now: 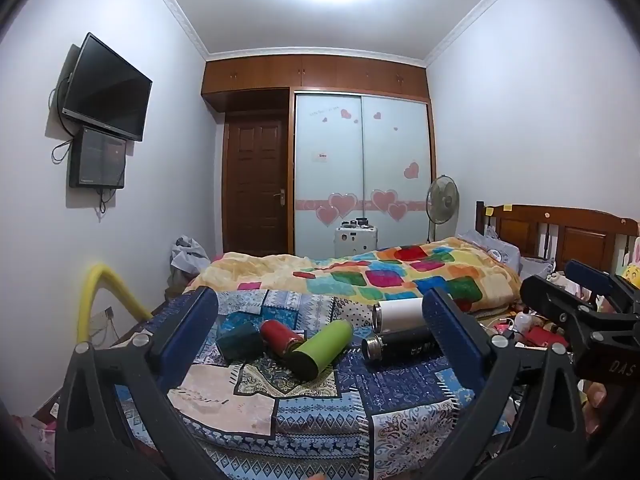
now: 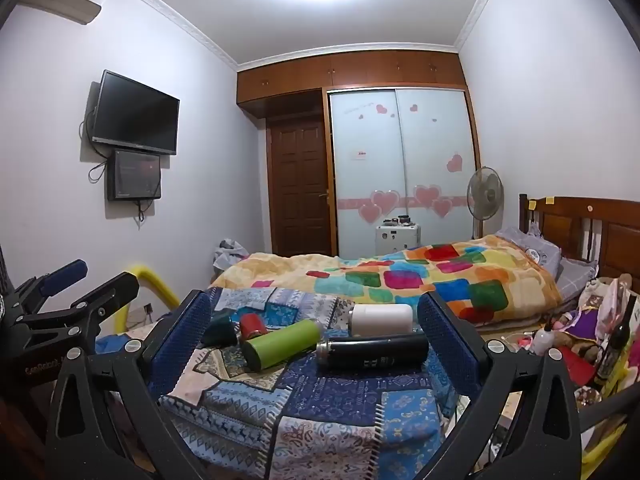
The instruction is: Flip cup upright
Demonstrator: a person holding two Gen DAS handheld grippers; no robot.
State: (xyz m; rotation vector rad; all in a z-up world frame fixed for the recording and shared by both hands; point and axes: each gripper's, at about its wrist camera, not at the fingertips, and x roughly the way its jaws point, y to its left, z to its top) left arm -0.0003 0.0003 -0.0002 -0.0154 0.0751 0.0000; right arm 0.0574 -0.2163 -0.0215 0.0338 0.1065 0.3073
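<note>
Several cups lie on their sides on a blue patchwork cloth on the bed: a dark teal cup, a red cup, a green cup, a white cup and a black cup. They also show in the right wrist view: teal, red, green, white, black. My left gripper is open and empty, short of the cups. My right gripper is open and empty, also short of them.
A colourful blanket covers the bed behind the cloth. A wooden headboard and clutter are at the right. A yellow tube stands at the left. A fan, a white box, a wardrobe and a door are behind.
</note>
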